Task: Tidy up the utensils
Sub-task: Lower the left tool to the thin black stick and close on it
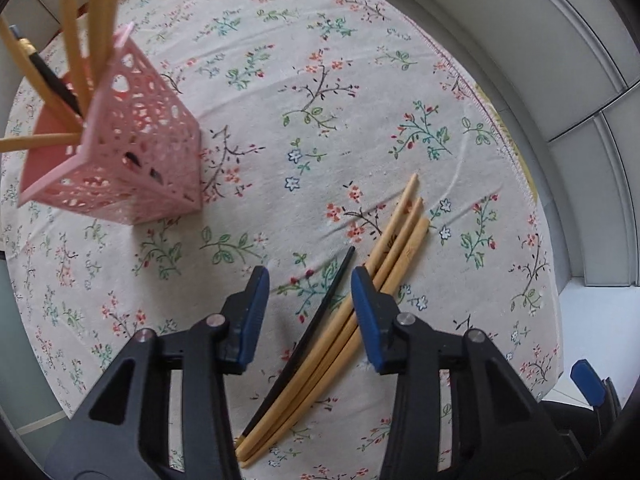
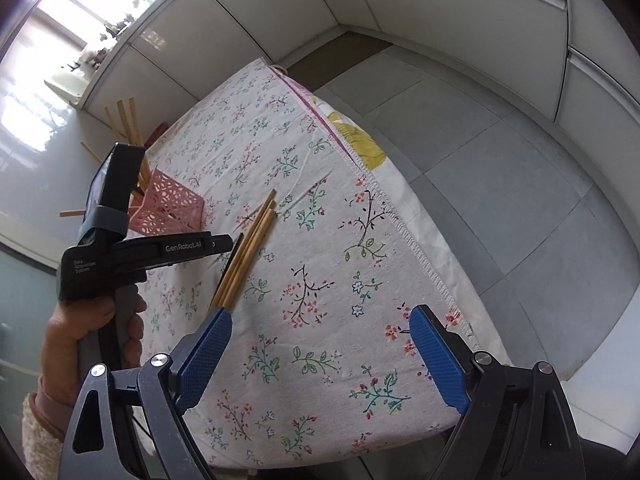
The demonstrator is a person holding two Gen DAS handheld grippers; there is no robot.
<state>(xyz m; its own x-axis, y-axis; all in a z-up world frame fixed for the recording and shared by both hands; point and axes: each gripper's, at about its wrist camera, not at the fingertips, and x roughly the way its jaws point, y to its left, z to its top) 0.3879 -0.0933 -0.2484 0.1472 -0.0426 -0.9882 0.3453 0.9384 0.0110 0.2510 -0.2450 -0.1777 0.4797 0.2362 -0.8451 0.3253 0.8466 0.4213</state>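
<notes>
Three bamboo chopsticks (image 1: pixel 400 240) and one black chopstick (image 1: pixel 336 280) lie side by side on the floral tablecloth (image 1: pixel 320 80). My left gripper (image 1: pixel 310 300) points down over them. The black chopstick runs between its blue pads without touching either, and the bamboo ones pass under the right finger (image 1: pixel 366 308). A pink perforated holder (image 1: pixel 132 152) at the upper left holds several bamboo chopsticks (image 1: pixel 76 40) and a black one. In the right wrist view, my right gripper (image 2: pixel 320 356) stands open and empty over the cloth, near the bamboo chopsticks' (image 2: pixel 248 252) thick ends. A hand holds the left gripper (image 2: pixel 226 243) there.
The cloth's stitched edge (image 2: pixel 400 232) drops off to a grey tiled floor (image 2: pixel 520 200) on the right. Pale cabinet fronts (image 2: pixel 440 0) run behind the table. The pink holder (image 2: pixel 172 208) stands near the far left side of the table.
</notes>
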